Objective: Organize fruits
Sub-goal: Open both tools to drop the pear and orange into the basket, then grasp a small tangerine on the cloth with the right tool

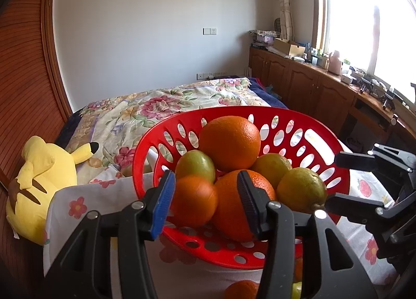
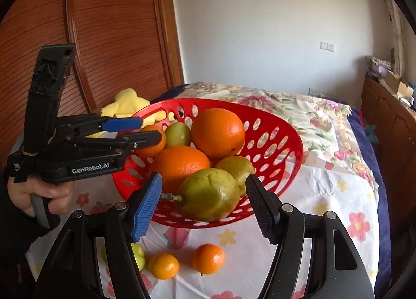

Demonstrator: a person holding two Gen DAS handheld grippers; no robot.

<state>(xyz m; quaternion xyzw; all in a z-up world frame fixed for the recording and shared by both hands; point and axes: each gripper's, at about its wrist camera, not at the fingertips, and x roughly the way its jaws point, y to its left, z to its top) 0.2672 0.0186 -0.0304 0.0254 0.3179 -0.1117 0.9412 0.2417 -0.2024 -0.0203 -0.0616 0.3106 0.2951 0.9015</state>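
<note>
In the left wrist view, a yellow plush toy [image 1: 39, 182] lies at the far left on the bed. It is no part of the job, so I leave it.

Next comes the red basket [image 1: 145, 148], at centre frame, where the fruit is being gathered. It already holds a heap, with a large orange [image 1: 230, 142] on top. My left gripper [image 1: 205, 195] reaches over the near rim with its jaws a little apart. A small orange [image 1: 193, 200] sits between the pads, low in the pile. The blue pad is at its left edge but the black pad stands clear of it, so I judge the orange is resting in the basket, not clamped.

At the right edge is my right gripper [image 1: 338, 182], jaws well apart and empty, just beside a yellow-green fruit [image 1: 301, 189] at the basket's rim.

In the right wrist view, a hand [image 2: 39, 195] at the left holds the left gripper's handle, which points in toward the pile from the side. The right gripper's pads frame the yellow-green fruit only because it lies beyond them. Neither touches it.

Along the lower edge, a green fruit [image 2: 139, 257] and two small oranges [image 2: 163, 265] lie loose on the floral tablecloth [image 2: 325, 195]. I judge these remain to be collected, and the open right gripper is best placed for them.
</note>
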